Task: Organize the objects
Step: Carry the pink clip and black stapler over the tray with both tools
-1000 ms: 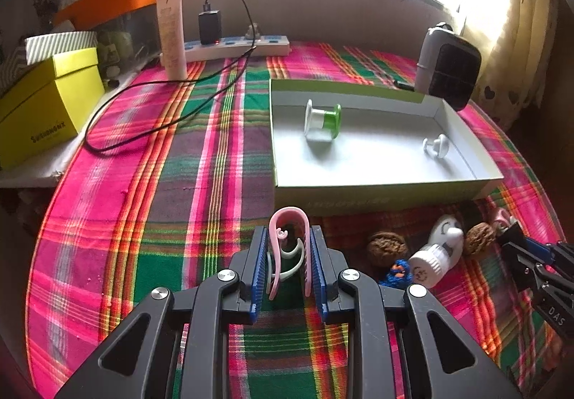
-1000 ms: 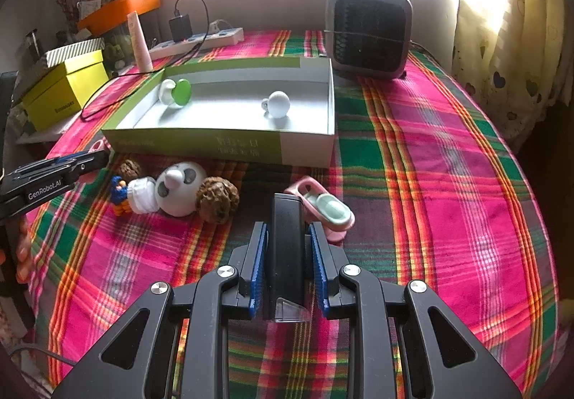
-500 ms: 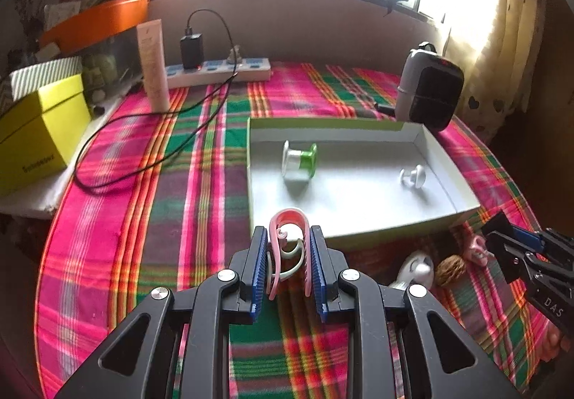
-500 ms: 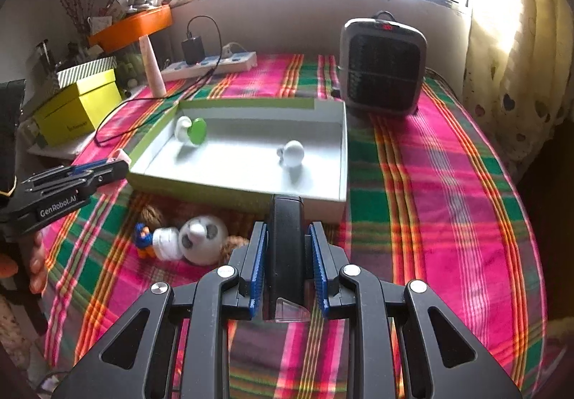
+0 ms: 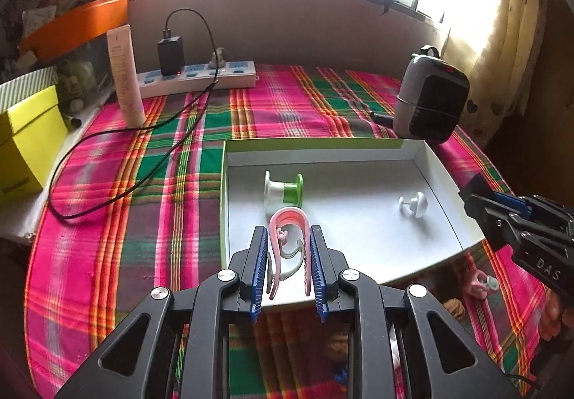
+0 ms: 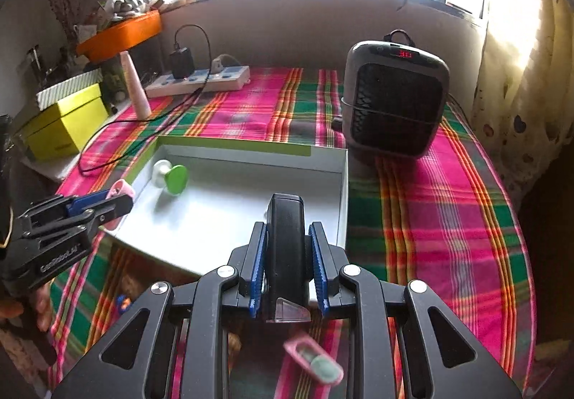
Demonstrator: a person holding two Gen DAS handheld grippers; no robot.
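- Gripping a pink hair claw clip (image 5: 290, 248) between its blue pads, the left gripper (image 5: 287, 248) hangs above the near edge of a shallow open box (image 5: 436, 165); its jaws are clenched on the clip's two curved sides.
- The clip looks like thin, springy plastic, light and a little slippery; pressing on the outer arcs as here seems sensible, though too hard a squeeze could flex or snap it.
- The right gripper (image 6: 287, 255) has its jaws clamped on a narrow black device (image 6: 286, 244) with a clear tip at its near end, held over the box's near right corner.
- That device appears rigid and denser than the clip, with flat sides that suit a firm pinch at mid-length.
- Inside the box, a white-and-green spool (image 5: 283, 189) lies toward the left and a small white knob-shaped piece (image 5: 413, 202) lies toward the right in the left wrist view, well apart from each other.
- Below the jaws, on the plaid-covered surface (image 6: 448, 219), a pink and pale-green item (image 6: 315, 361) lies outside the box, with walnut-like objects (image 5: 453, 309) nearby, partly hidden.
- Farther back stand a small grey heater (image 6: 394, 97), a power strip (image 5: 201, 76) with a black charger (image 5: 171, 54) and trailing cable, a tall pale tube (image 5: 125, 72), and a yellow box (image 6: 64, 126) at the left.
- By my judgement, both held things are about ready to be lowered into the box.
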